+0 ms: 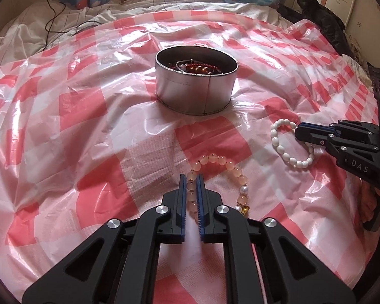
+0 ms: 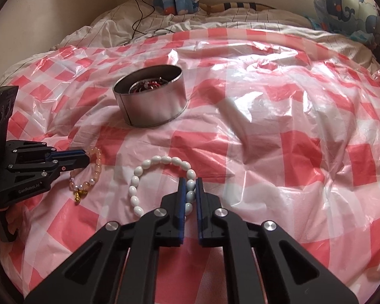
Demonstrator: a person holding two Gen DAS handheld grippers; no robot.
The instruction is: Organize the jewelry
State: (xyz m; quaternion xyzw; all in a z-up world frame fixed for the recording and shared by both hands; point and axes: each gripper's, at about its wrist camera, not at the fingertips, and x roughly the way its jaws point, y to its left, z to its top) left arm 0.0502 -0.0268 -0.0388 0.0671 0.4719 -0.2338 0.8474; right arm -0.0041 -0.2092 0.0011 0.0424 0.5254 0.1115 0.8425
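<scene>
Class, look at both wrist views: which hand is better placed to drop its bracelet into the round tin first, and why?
Probably the left. Both tongs are shut on bracelets: left tongs on the peach bracelet, right tongs on the white bracelet. The tin lies straight ahead of the left, off to the side for the right.

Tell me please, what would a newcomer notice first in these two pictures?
First, the round metal tin standing in the middle of the red-and-white checked plastic sheet, with jewelry already inside. Nearer the cameras, the left gripper is shut on a peach bead bracelet, and beside it the right gripper is shut on a white bead bracelet, both bracelets lying on the sheet.
</scene>
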